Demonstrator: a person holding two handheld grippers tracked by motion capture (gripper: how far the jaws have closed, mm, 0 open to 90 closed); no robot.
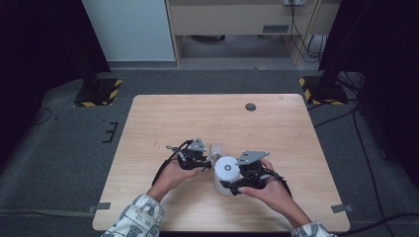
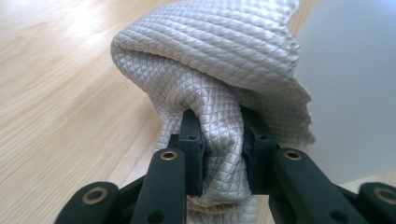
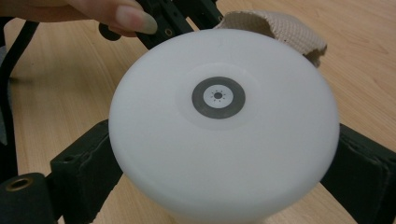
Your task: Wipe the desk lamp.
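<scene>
A white round-topped container with a grey ring mark on its face stands near the table's front middle. My right gripper is shut on it, one pad on each side of its body. To its left, my left gripper is shut on a bunched pale quilted cloth, with the fabric squeezed between both jaws. The cloth lies against the far-left side of the container. In the right gripper view, the cloth peeks over the container's far rim.
The wooden table has a grey round plug near its far edge. Black stands with yellow-striped bases flank the far corners. Cables run over the floor at right. A fingertip rests on the left gripper.
</scene>
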